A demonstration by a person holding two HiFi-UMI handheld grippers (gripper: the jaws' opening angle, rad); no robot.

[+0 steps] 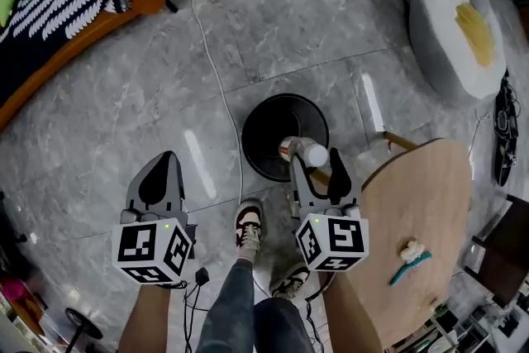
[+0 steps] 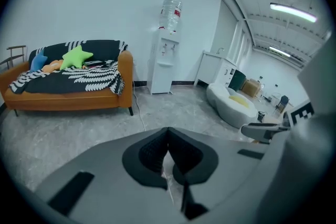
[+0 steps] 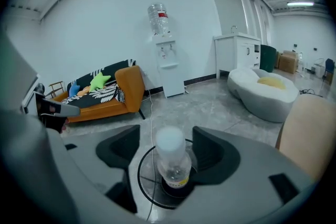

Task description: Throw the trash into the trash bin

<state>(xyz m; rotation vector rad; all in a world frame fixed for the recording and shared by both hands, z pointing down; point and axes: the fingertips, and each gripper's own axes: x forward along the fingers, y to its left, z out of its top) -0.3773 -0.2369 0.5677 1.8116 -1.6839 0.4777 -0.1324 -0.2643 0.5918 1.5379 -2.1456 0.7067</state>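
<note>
Sitting between parted right tongs (image 3: pixel 167 142): bottle (image 3: pixel 173 165)

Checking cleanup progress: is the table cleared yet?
No, a teal stick and a white wad lie on the table.

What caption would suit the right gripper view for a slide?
Right gripper, jaws apart, with a clear plastic bottle between them, over the round black trash bin.

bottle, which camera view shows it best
Right gripper view: the bottle shows large and centred between the parted jaws, over the bin. Head view shows it small, at the right gripper's tip. Left gripper view misses it.
</note>
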